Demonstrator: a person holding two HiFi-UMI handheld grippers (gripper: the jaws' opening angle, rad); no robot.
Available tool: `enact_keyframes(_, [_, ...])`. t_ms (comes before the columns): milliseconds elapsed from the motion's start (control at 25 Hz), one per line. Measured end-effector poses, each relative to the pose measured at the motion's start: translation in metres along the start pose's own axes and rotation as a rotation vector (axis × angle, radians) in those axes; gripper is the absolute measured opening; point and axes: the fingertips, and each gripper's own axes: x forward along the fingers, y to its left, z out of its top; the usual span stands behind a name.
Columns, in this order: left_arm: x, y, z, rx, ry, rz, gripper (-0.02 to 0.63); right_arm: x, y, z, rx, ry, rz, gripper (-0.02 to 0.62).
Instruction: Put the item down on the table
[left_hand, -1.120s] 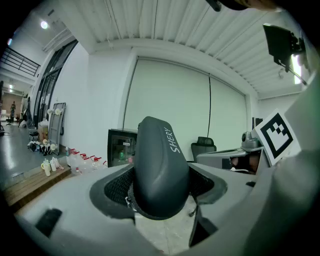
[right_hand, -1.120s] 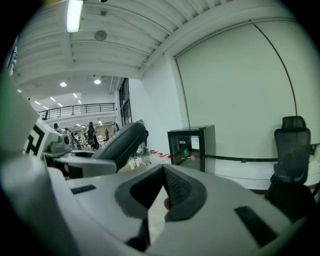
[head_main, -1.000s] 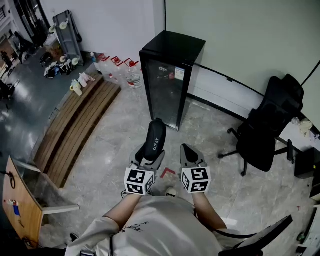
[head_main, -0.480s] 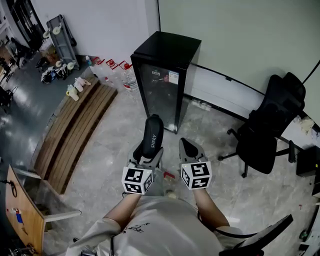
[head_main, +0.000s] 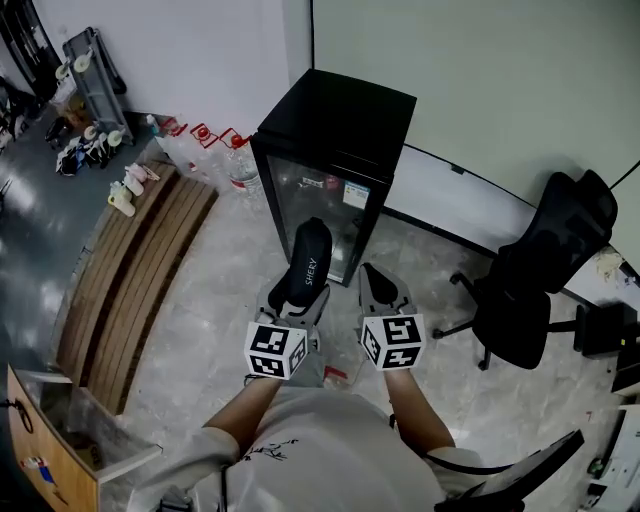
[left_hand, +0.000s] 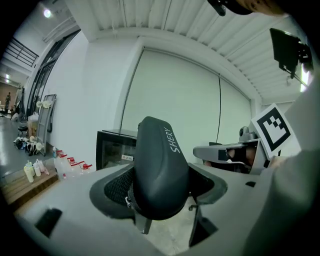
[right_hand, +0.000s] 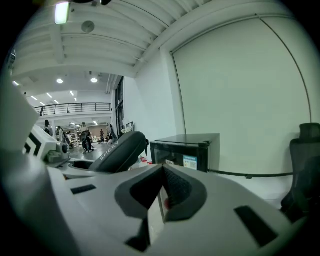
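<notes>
Head view: left gripper (head_main: 292, 303) carried over the pale stone-tile floor (head_main: 215, 320), jaws clamped on a dark oblong hard-shell case (head_main: 308, 262) lettered "SHERY". The case stands nearly upright, tipped slightly toward 1 o'clock, held in the air and touching no surface. Left gripper view confirms it: the left gripper (left_hand: 161, 196) has its textured pads pressed to both flanks of the case (left_hand: 159, 160), whose lower end is buried between them and not visible. Right gripper (head_main: 381, 296) just beside it at 3 o'clock, apart from it. Right gripper view: the right gripper (right_hand: 161, 192) has its jaws together with nothing between them, and the case (right_hand: 119, 150) shows at 10 o'clock. The black-and-white marker cubes (head_main: 276, 350) cover both of the person's hands, so only the forearms show. At 12 o'clock from the grippers stands a tall black glass-door cabinet (head_main: 335, 160); the label on its door is too small to read. At 3 o'clock a black swivel office chair (head_main: 540, 270), its base partly hidden behind its seat. At 9 to 10 o'clock a long slatted wooden platform (head_main: 130, 270) with small bottles at its far end, too small to identify. Picture corners are cut off by lens distortion.
</notes>
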Motion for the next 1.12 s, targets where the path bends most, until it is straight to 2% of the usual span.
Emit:
enact_keyframes(280, [0.064, 0.069, 0.063, 0.036, -0.03, -0.04, 0.327, 0.084, -0.01, 0.055, -0.024, -0.035, -0.036, 0.002])
enact_keyframes(640, [0.143, 0.09, 0.119, 0.036, -0.026, -0.071, 0.327, 0.14, -0.051, 0.112, -0.067, -0.068, -0.033, 0.002])
enact_keyframes(920, [0.208, 0.117, 0.163, 0.048, 0.012, -0.031, 0.327, 0.189, -0.082, 0.15, -0.112, -0.079, 0.006, 0.002])
enact_keyframes(1120, [0.256, 0.128, 0.155, 0.115, 0.121, -0.023, 0.327, 0.221, -0.104, 0.157, -0.099, -0.069, 0.023, 0.002])
